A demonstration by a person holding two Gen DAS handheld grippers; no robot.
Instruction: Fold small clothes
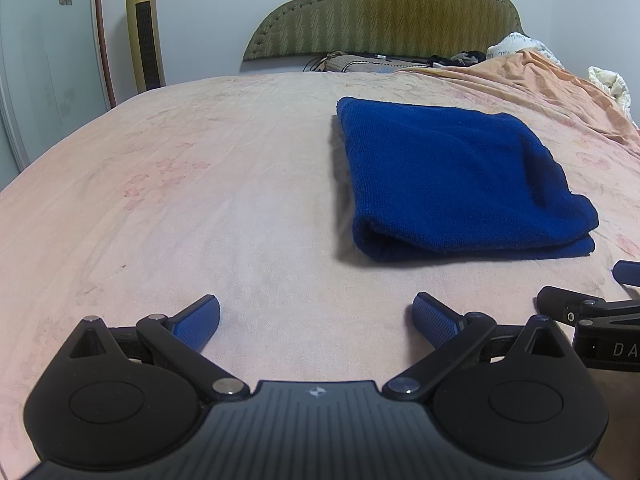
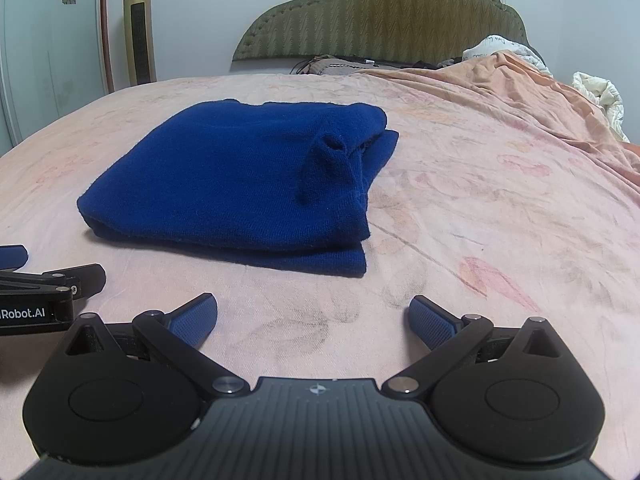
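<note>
A dark blue knit garment lies folded into a thick rectangle on the pink bedsheet. In the right wrist view the same blue garment shows a small sleeve or flap sticking up near its right edge. My left gripper is open, low over the sheet, in front and to the left of the garment, holding nothing. My right gripper is open too, just before the garment's near edge, empty. Each gripper shows at the edge of the other's view.
A green padded headboard stands at the far end. Rumpled orange bedding and white cloth pile up at the right. A gold tower fan and a wardrobe door stand at the left.
</note>
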